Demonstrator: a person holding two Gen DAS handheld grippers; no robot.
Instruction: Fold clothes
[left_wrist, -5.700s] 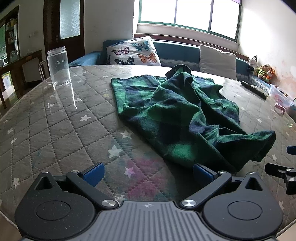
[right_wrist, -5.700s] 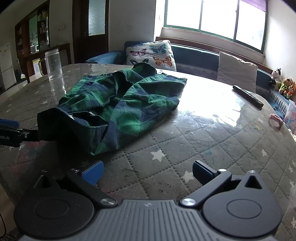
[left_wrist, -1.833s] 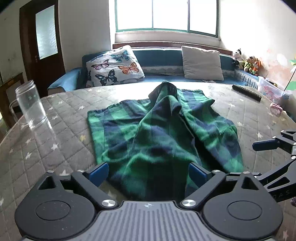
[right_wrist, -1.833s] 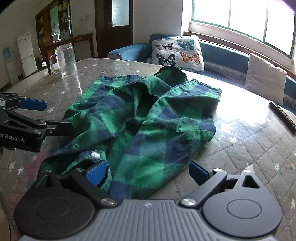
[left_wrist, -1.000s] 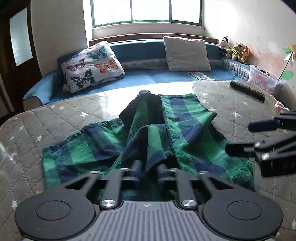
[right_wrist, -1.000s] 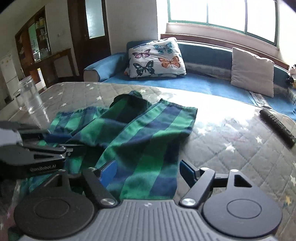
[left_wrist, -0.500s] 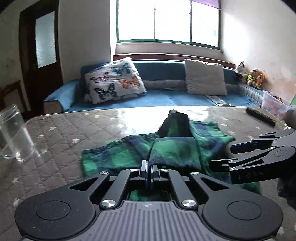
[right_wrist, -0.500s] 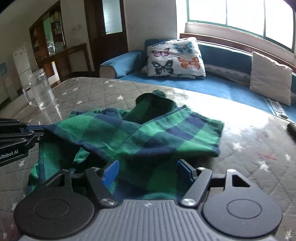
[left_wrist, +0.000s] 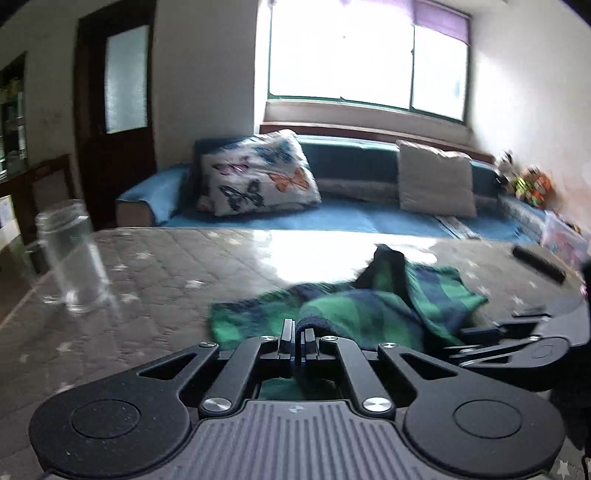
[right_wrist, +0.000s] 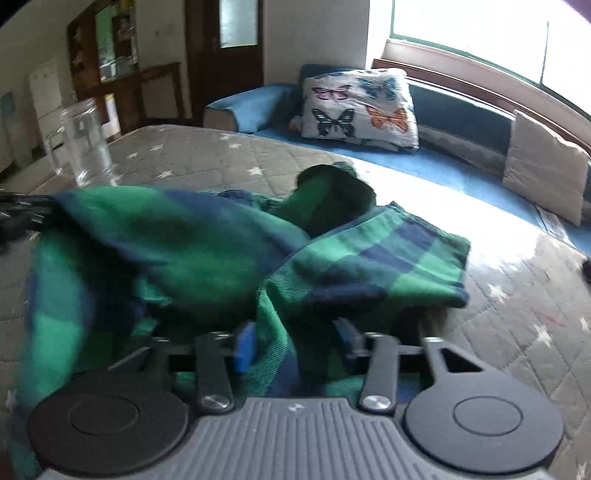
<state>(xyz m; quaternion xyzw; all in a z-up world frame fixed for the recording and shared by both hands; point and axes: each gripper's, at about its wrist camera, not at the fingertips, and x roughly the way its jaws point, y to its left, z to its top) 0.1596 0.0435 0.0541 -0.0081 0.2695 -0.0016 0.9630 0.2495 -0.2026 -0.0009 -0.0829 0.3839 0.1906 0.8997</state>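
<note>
- While the left gripper is pinched tight on a near hem of the green-and-blue plaid garment, the left view shows the cloth lifted at that hem and trailing away over the worktop, its far part rumpled into a dark peak.
- In my judgement the step in hand is carrying a gripped edge over the rest; it goes best with both grippers level and moving together, so the fold line lies straight.
- In the same view, the glass jar stands well to the left, apart from the cloth, and a dark remote lies far right near the worktop's edge; between them the surface is open.
- From the right view, the right gripper has cloth bunched between its fingers, which stand partly apart; motion blur keeps me from telling whether they pinch it.
- There the garment hangs loose and doubled on itself, one flat panel reaching right.
- The jar sits far left and bare worktop lies to the right, so a forward sweep looks safest.
</note>
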